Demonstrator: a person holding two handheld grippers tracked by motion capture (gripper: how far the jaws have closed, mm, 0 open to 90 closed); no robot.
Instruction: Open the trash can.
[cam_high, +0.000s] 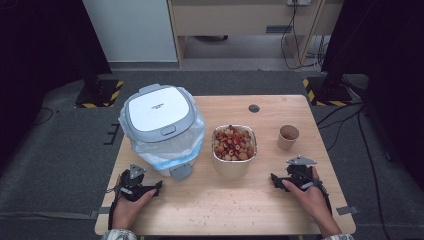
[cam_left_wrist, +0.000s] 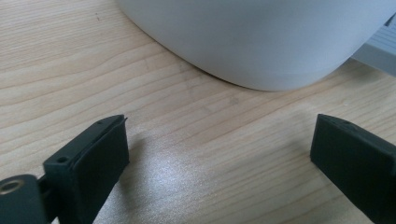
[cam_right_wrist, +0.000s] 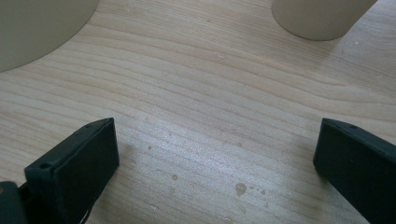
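Observation:
A white bin (cam_high: 162, 127) with a grey-rimmed lid and a plastic liner stands at the table's left. In the middle is a square bowl (cam_high: 234, 145) full of reddish and pale food scraps, and to its right a paper cup (cam_high: 288, 137). My left gripper (cam_high: 141, 182) rests low near the front left edge, open and empty. In the left gripper view the left gripper (cam_left_wrist: 219, 135) faces the bin's rounded base (cam_left_wrist: 261, 42). My right gripper (cam_high: 295, 173) sits at the front right, also open. In the right gripper view the right gripper (cam_right_wrist: 217, 135) holds nothing, with the bowl's wall (cam_right_wrist: 37, 28) and the cup (cam_right_wrist: 320, 16) ahead.
The wooden table (cam_high: 220, 205) carries fine crumbs and small stains near the front. A round cable hole (cam_high: 254, 108) lies at the back. Dark floor, cables and yellow-black striped stand bases surround the table.

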